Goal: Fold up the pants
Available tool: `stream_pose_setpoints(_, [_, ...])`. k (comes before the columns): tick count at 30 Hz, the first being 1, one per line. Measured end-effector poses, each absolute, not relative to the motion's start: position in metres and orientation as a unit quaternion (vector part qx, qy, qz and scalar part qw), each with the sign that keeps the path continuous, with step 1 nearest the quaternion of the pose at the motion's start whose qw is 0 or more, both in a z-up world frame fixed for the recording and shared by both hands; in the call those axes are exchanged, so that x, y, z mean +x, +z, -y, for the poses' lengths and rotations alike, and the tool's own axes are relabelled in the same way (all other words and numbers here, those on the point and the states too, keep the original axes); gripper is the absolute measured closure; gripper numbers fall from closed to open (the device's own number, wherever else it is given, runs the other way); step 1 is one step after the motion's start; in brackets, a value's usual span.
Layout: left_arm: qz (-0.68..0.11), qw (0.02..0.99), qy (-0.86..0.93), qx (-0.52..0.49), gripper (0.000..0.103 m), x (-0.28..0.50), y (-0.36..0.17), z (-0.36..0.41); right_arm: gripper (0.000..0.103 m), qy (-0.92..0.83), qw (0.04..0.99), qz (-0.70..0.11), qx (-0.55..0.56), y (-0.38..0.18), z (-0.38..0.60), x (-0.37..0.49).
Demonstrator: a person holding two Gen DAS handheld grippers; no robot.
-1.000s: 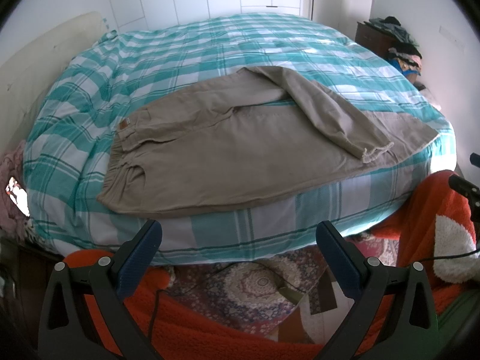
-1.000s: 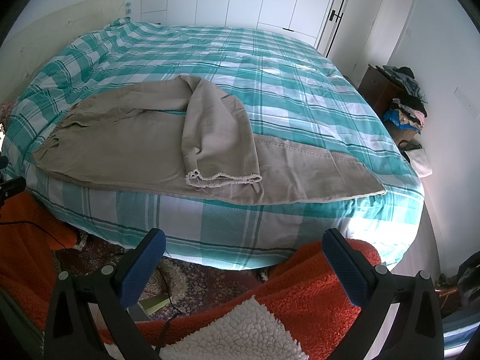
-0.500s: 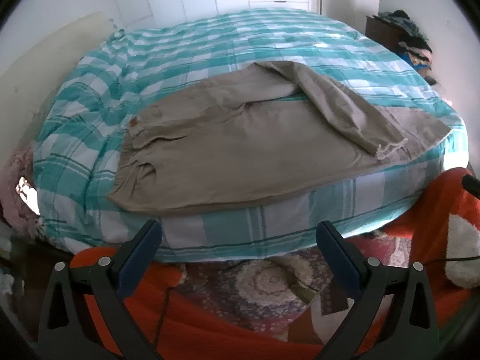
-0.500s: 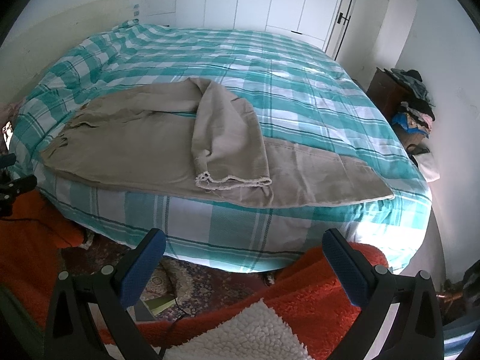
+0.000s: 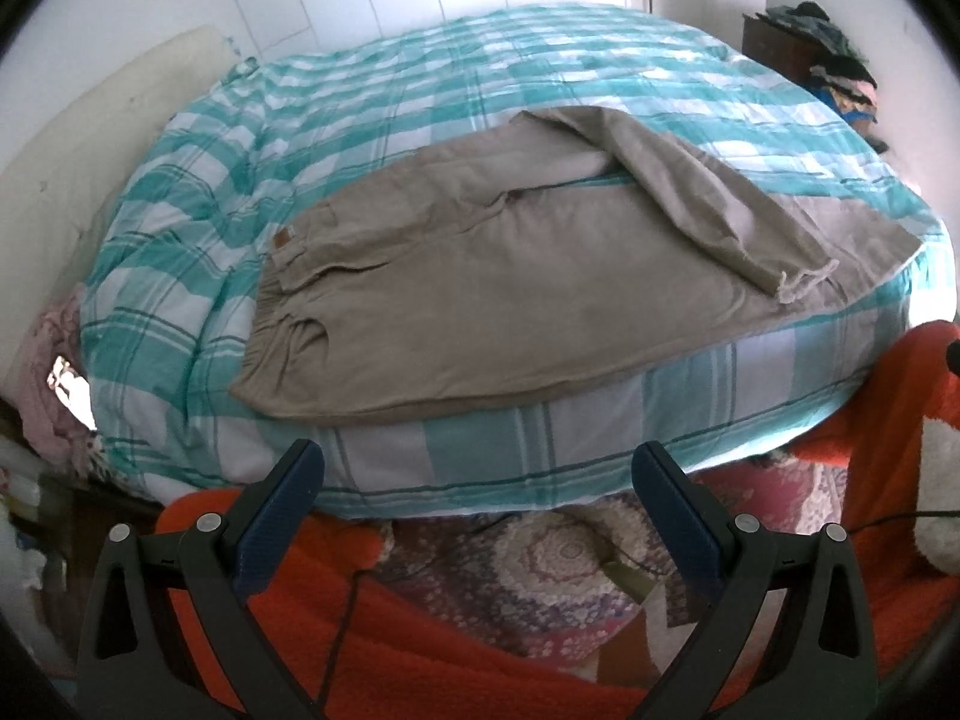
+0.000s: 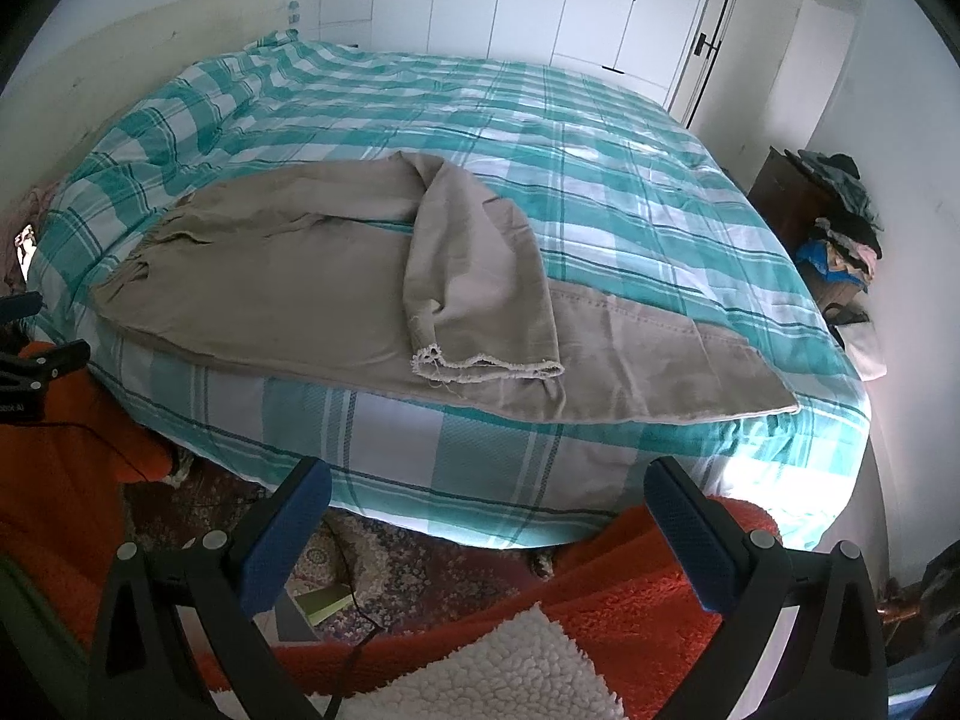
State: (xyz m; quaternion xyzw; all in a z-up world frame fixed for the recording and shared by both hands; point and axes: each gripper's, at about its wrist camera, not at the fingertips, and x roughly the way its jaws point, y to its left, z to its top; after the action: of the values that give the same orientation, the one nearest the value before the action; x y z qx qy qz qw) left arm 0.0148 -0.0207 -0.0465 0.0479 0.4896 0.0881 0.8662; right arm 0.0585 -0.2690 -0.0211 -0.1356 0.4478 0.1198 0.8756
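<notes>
Left gripper [image 5: 477, 489] and right gripper [image 6: 489, 507] are held wide open, empty, short of the bed [image 6: 600, 180]. Beige pants [image 5: 480, 300] are judged soft, limp, light; best pinched at the frayed hem [image 6: 486, 363] or waistband [image 5: 270, 294].

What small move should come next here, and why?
Probably bring the right gripper forward to the frayed cuff: both grippers are open and empty, short of the bed, and that leg lies crookedly across the pants.

Teal-checked bed [image 5: 420, 96], beige pants [image 5: 516, 294] spread along its near edge
</notes>
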Motion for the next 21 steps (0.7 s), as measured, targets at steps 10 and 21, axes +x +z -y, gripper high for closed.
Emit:
stream_pose_setpoints(10, [-0.494, 0.864, 0.088, 0.036, 0.001, 0.017, -0.047, 0.02, 0.0, 0.14, 0.877, -0.441, -0.129, -0.02, 0.267, 0.063])
stream_pose_setpoints(21, [-0.489, 0.868, 0.082, 0.038, 0.001, 0.016, -0.042, 0.022, 0.02, 0.246, 0.832, -0.455, -0.2, -0.073, 0.22, 0.14])
